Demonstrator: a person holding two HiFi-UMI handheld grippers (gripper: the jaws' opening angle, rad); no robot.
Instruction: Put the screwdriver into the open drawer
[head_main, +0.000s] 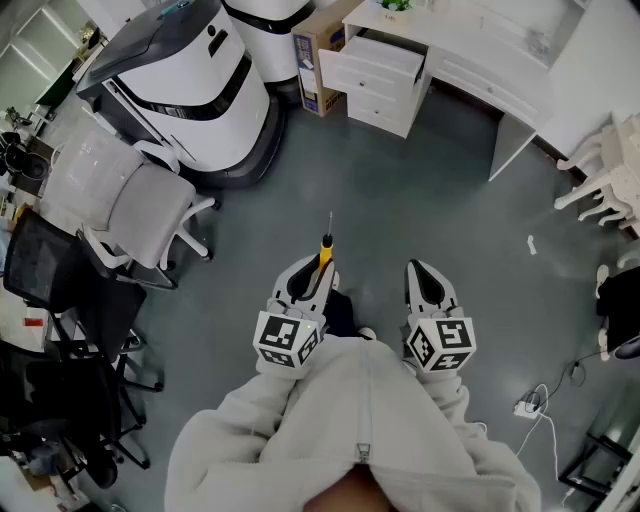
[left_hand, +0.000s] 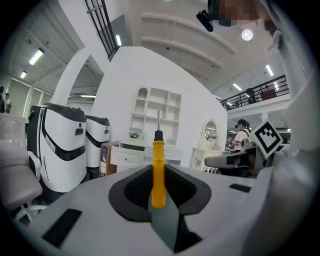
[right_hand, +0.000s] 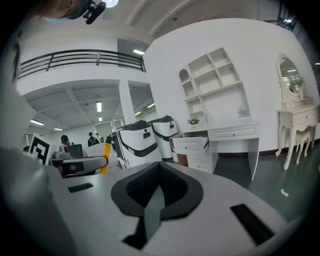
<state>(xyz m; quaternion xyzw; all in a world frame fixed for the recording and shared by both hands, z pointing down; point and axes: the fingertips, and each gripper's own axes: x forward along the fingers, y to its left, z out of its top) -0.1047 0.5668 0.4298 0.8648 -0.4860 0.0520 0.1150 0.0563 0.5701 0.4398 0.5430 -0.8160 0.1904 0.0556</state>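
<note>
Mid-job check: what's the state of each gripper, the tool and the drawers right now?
left gripper: shut on the screwdriver's yellow handle.
screwdriver: held, shaft pointing forward, not yet in the drawer.
right gripper: shut, nothing between its jaws.
top drawer: pulled open.
lower drawers: shut.
</note>
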